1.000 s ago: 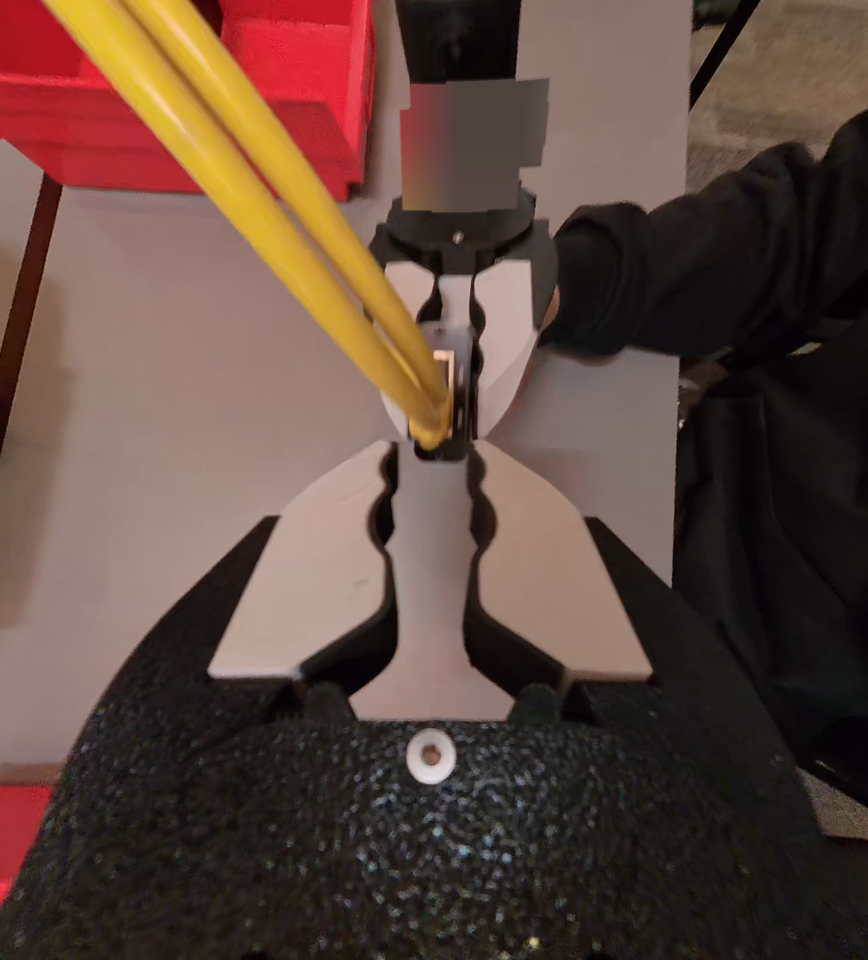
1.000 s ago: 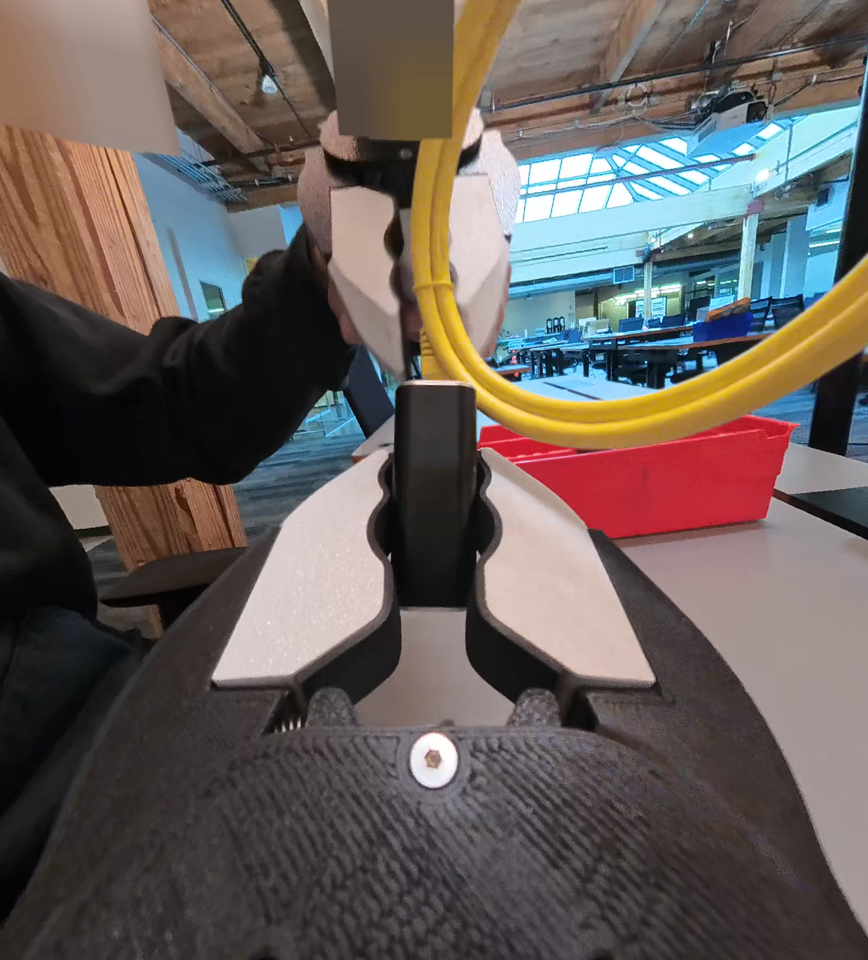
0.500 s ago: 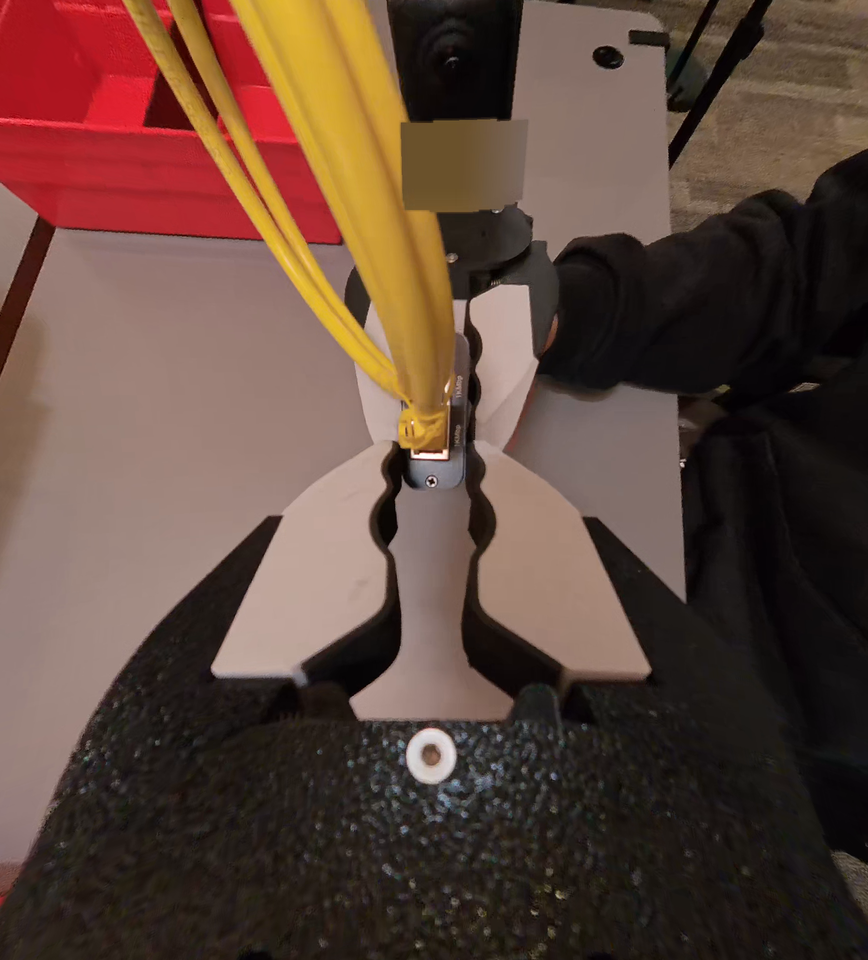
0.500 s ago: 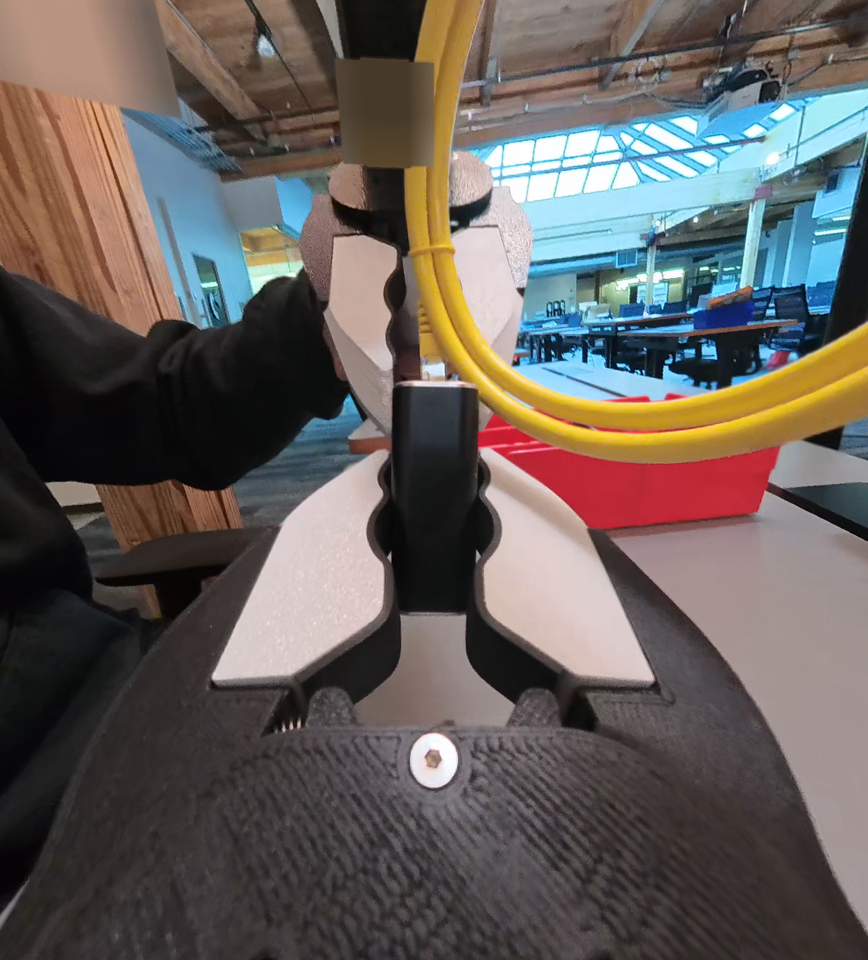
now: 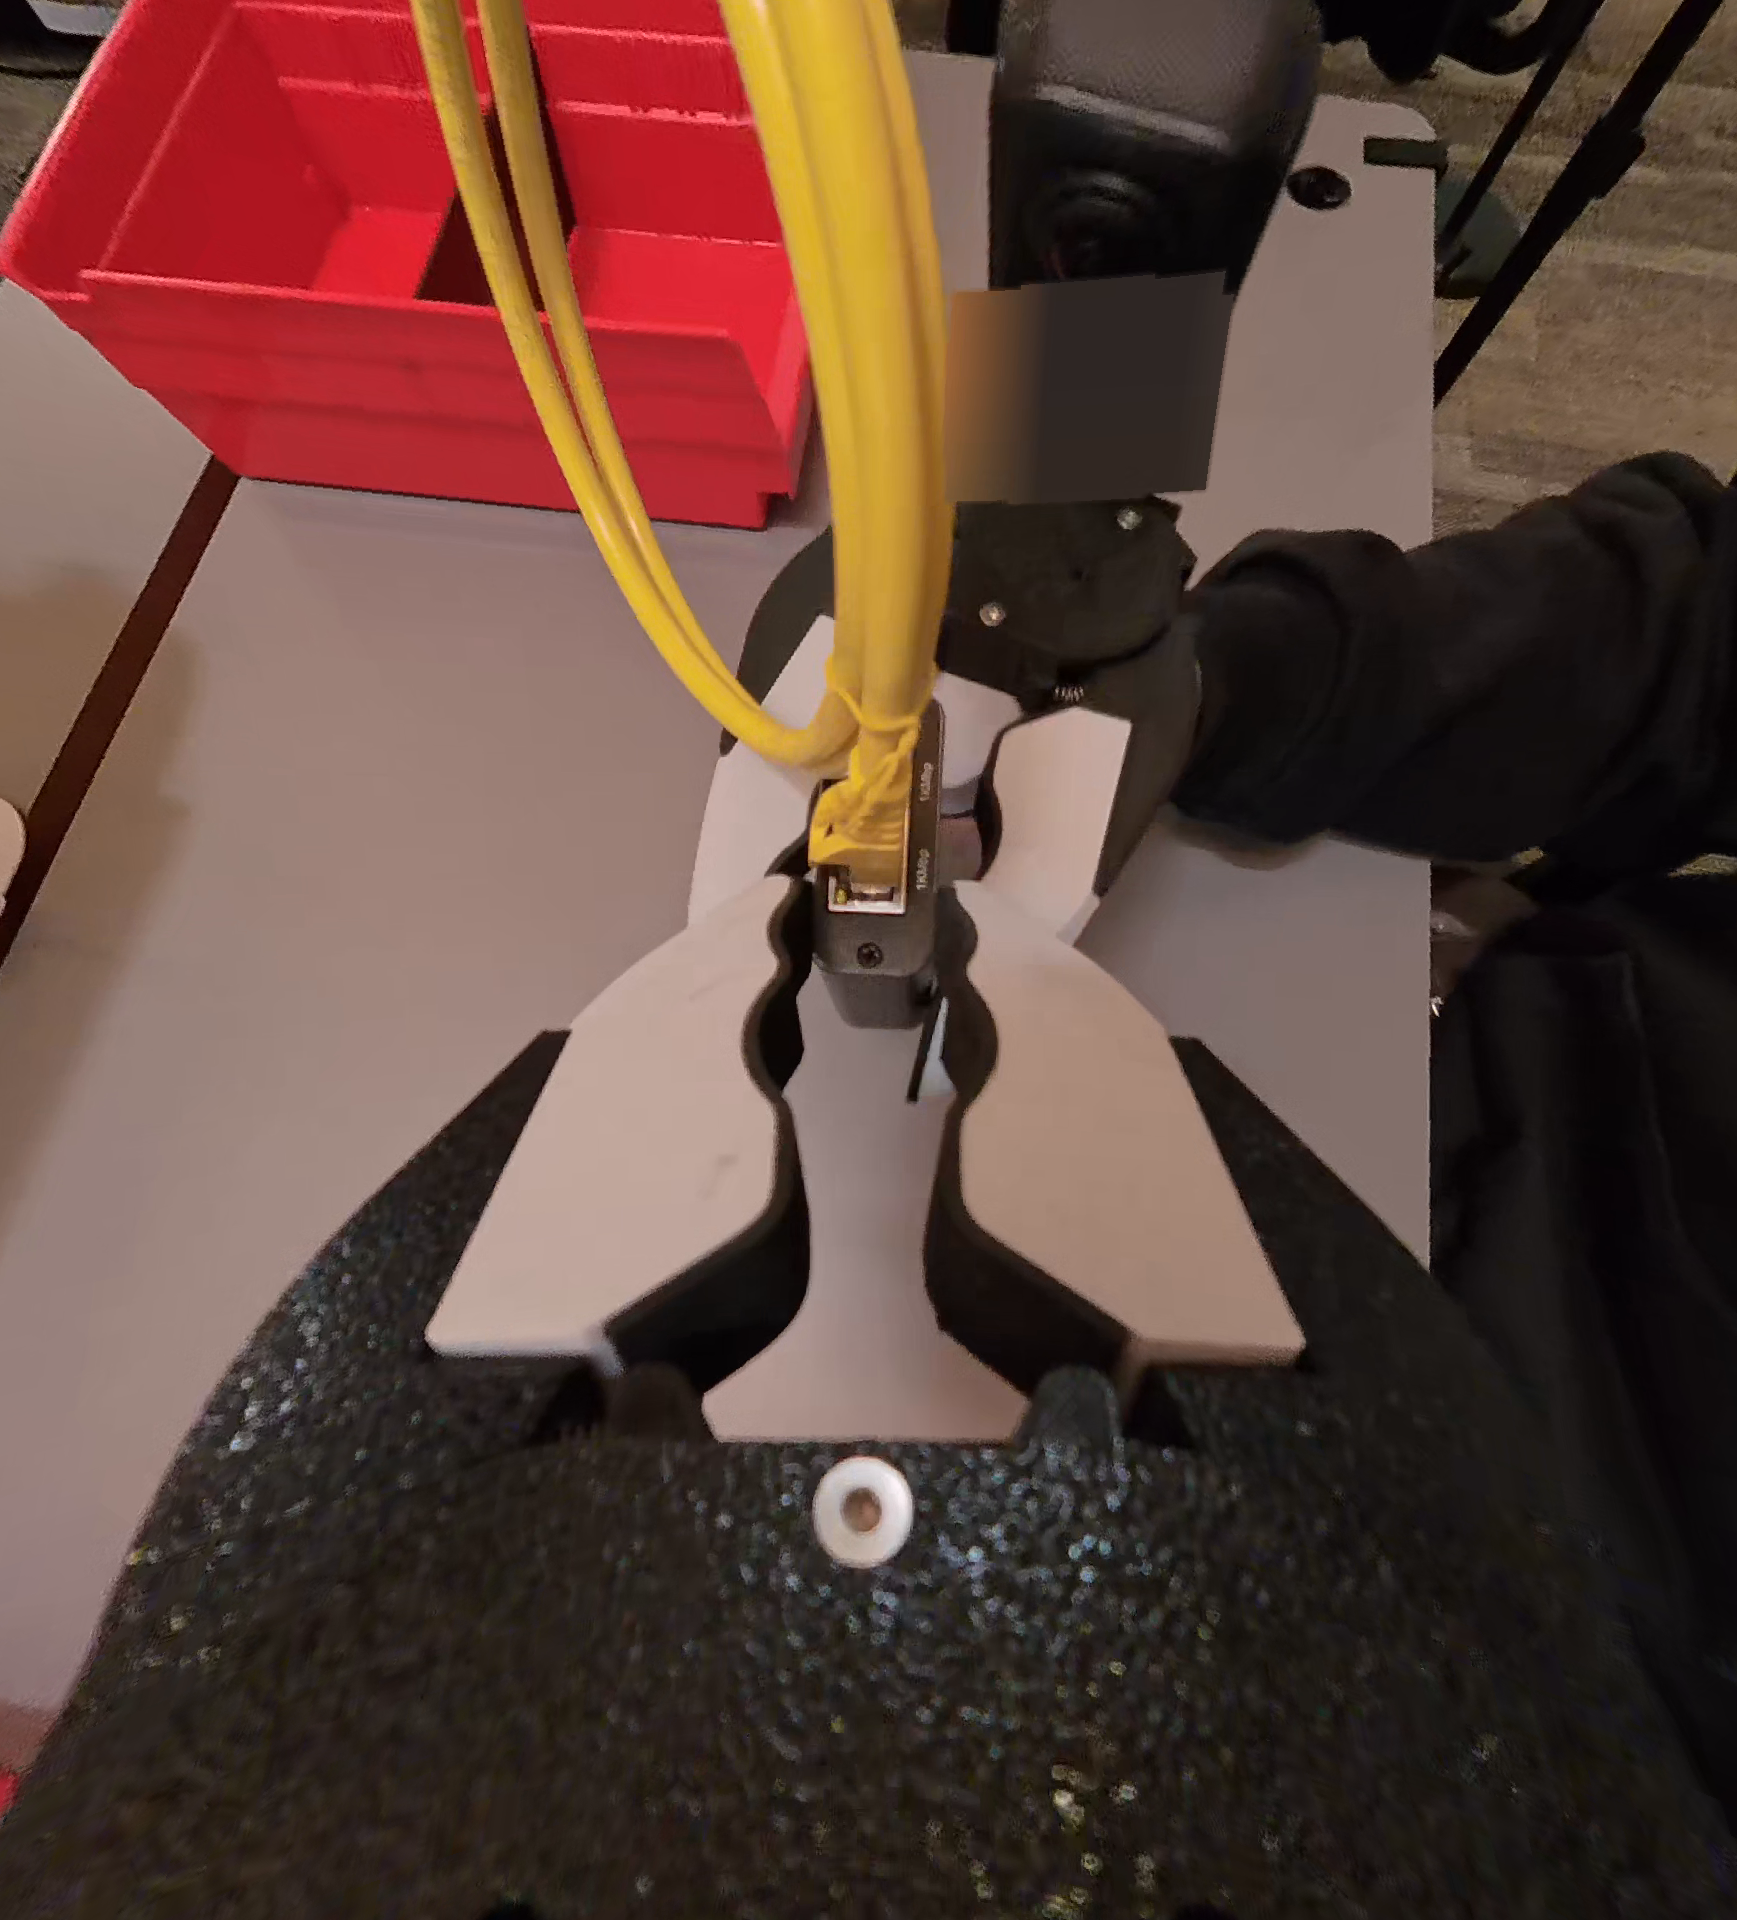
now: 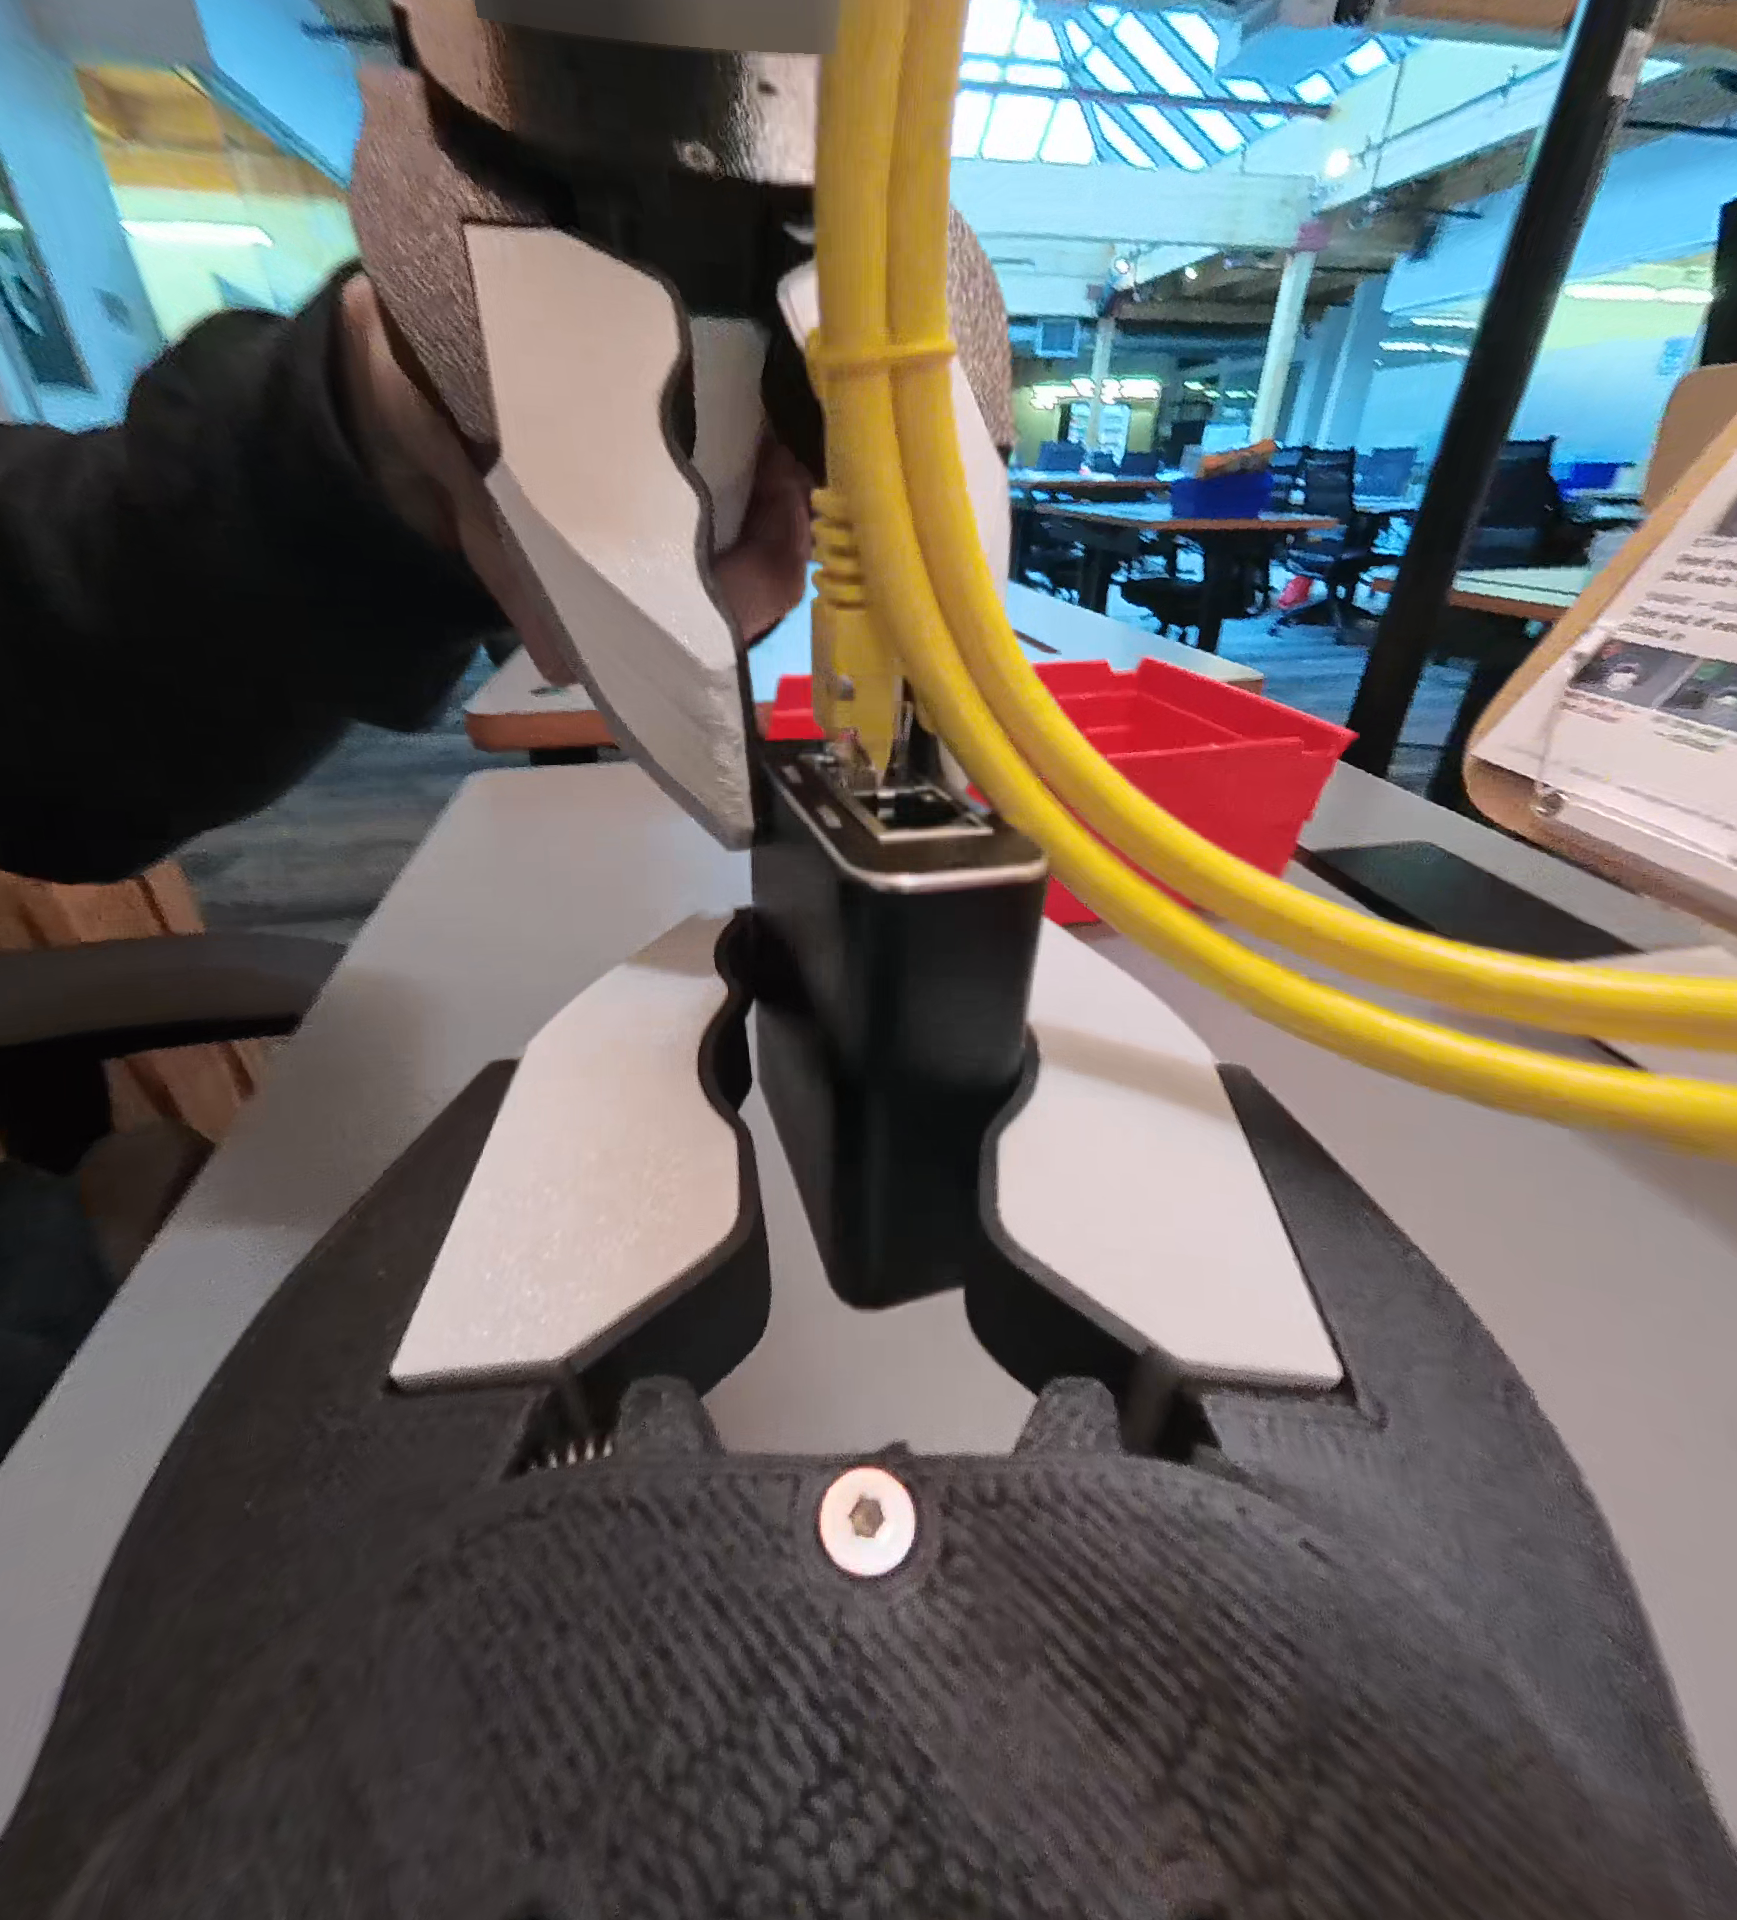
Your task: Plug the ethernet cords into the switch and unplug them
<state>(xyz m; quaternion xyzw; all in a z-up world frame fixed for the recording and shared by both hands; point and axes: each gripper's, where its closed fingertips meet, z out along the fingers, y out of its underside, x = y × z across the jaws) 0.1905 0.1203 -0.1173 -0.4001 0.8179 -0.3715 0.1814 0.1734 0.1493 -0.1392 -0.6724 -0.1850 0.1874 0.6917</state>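
A small black switch point(image 6: 895, 1018) stands with its port face up, and my right gripper point(image 6: 885, 956) is shut on its sides. It also shows in the left wrist view point(image 5: 879, 971). My left gripper point(image 5: 872, 904) points down from above, shut on the yellow plug point(image 5: 859, 831) of a tied bundle of yellow ethernet cords point(image 5: 885, 416). In the right wrist view the plug point(image 6: 848, 665) has its tip at a far port, beside an empty port point(image 6: 916, 816). How deep it sits I cannot tell. The cords point(image 6: 1207, 935) loop off to the right.
A red divided bin point(image 5: 376, 312) stands at the back of the grey table point(image 5: 376, 831). A person's black sleeve point(image 5: 1466, 675) is at the right. A laminated sheet on cardboard point(image 6: 1674, 675) leans at the right and a flat black item point(image 6: 1446, 894) lies under it. Left and right tips are no more than a few centimetres apart.
My left gripper has brought the plug down onto the switch's port face. The switch has tilted so its ports now show in the right wrist view. Both grips are unchanged.
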